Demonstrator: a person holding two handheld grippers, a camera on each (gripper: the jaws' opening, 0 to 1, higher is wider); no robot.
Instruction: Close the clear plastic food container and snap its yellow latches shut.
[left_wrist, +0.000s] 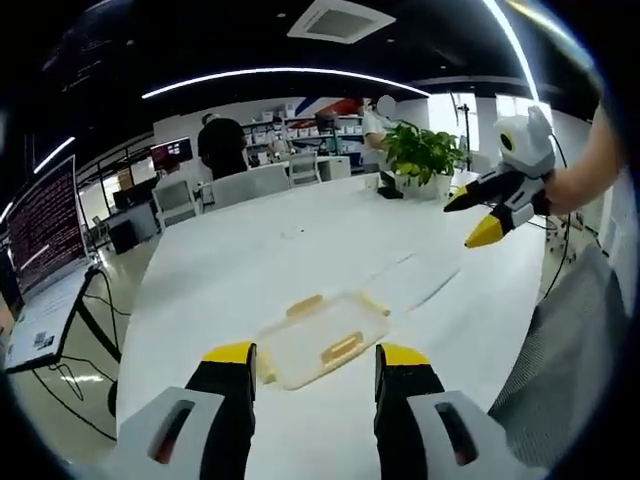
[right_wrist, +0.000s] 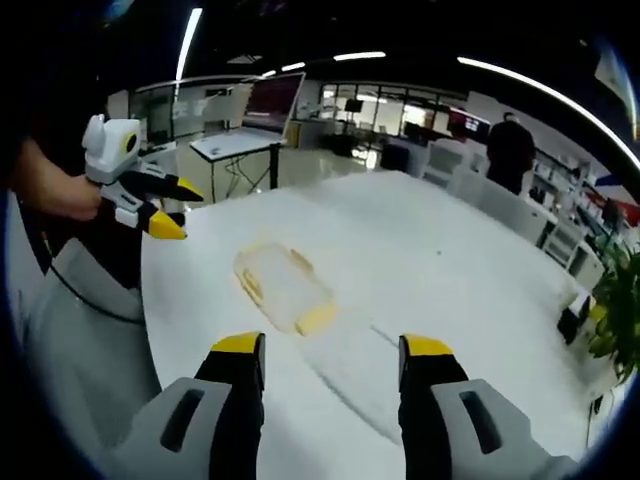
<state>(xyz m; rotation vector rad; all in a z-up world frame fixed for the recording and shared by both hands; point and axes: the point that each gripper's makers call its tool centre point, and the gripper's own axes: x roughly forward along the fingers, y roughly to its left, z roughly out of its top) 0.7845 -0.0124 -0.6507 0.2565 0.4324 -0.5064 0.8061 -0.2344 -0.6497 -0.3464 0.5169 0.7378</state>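
Left claw (left_wrist: 313, 358) and right claw (right_wrist: 332, 350) both hang released above the white surface (left_wrist: 330, 250), grasping nothing. The clear container (left_wrist: 322, 340) with yellow latches (left_wrist: 341, 349) lies flat near the surface's edge nearest the person, between the claws.

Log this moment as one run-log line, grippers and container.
left gripper: open, empty | right gripper: open, empty | container: on white table, untouched | phase: approach

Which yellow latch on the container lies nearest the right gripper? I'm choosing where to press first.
The latch at the container's end facing the right gripper; the other latches sit along its sides and far end.
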